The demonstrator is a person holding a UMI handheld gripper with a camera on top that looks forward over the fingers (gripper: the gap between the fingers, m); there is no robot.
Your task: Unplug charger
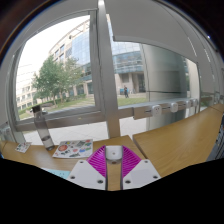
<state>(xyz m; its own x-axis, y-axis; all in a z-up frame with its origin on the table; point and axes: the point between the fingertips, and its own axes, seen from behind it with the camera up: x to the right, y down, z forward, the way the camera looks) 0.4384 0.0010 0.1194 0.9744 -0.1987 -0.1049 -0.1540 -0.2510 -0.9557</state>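
My gripper (113, 155) points out over a wooden table (180, 140) towards a large window. A small white charger (113, 151) sits between the magenta pads (98, 160) at the fingertips, and both pads press on its sides. It is held above the table, clear of any socket. I see no cable on it. The part of the charger down between the fingers is hidden.
A colourful printed sheet (73, 149) lies on the table just ahead to the left. A dark stand (40, 126) rises at the far left. A grey rail (160, 107) runs along the window sill. A window post (100, 70) stands straight ahead.
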